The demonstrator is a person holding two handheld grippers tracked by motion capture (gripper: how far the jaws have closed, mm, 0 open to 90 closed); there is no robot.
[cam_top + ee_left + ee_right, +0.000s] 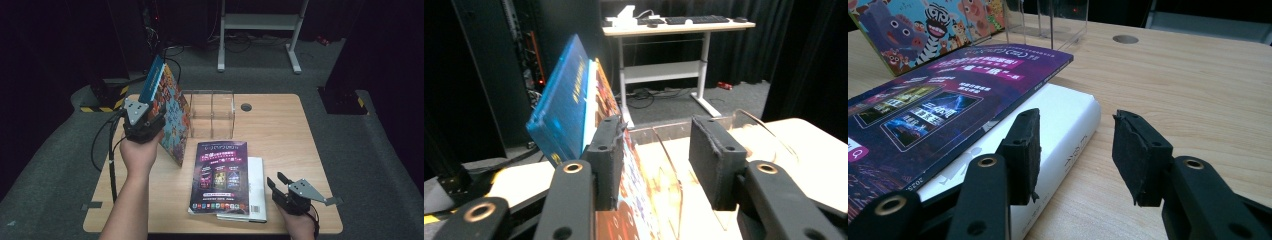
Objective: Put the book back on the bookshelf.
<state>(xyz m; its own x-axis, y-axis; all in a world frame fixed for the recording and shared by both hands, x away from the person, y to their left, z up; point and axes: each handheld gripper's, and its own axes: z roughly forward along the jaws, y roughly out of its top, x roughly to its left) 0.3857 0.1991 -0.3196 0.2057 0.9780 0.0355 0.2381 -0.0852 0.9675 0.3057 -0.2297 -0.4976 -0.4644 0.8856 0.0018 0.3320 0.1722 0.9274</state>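
A blue book (151, 80) and a colourful picture book (176, 120) stand tilted at the table's left. My left gripper (155, 107) is raised against them. In the left gripper view the blue book (561, 112) sits behind the left pad, and the picture book's cover (629, 200) lies along that pad's inner face. The right pad (716, 160) stands apart from it, so the left gripper (661, 155) is open. My right gripper (276, 180) rests open near the front right, beside a white book (1068, 125) lying under a purple magazine (948, 95).
A clear acrylic divider stand (212, 112) sits at the back middle of the wooden table (280, 130), just right of the standing books. A round cable hole (246, 107) lies beside it. A white desk frame (260, 25) stands on the floor beyond.
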